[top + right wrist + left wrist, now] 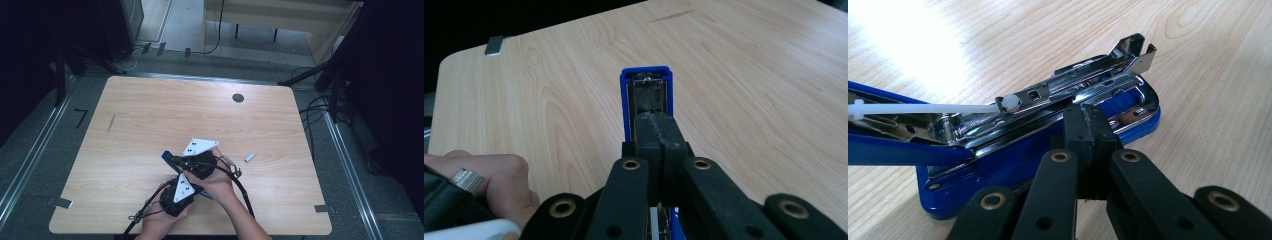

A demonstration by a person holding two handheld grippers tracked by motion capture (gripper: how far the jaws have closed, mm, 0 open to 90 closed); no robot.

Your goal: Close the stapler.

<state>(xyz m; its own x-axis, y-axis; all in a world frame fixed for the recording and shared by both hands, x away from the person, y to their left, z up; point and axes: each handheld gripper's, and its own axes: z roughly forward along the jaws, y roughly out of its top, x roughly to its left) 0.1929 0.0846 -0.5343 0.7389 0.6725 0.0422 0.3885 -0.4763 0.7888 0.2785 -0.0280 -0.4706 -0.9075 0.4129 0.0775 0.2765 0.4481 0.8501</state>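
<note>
Stapler (1048,130) lies opened, magazine exposed; left gripper (1091,131) clamps its base, right gripper (658,131) clamps the lid; staples (249,157) wait at three o'clock, loading remains.

My worktop (150,120) is light wood w/ rounded corners, a dark round grommet (238,98) near the far edge and a thin dark scuff (111,123) on the left side. Floor (30,145) around it is grey carpet, w/ metal rails (350,165) running along both sides. Black cables (312,107) trail on the right, more at the far end by a pale wood bench (280,15). Left and right of me the room goes very dark. Bright glare on the wood grain (903,40) close up.
</note>
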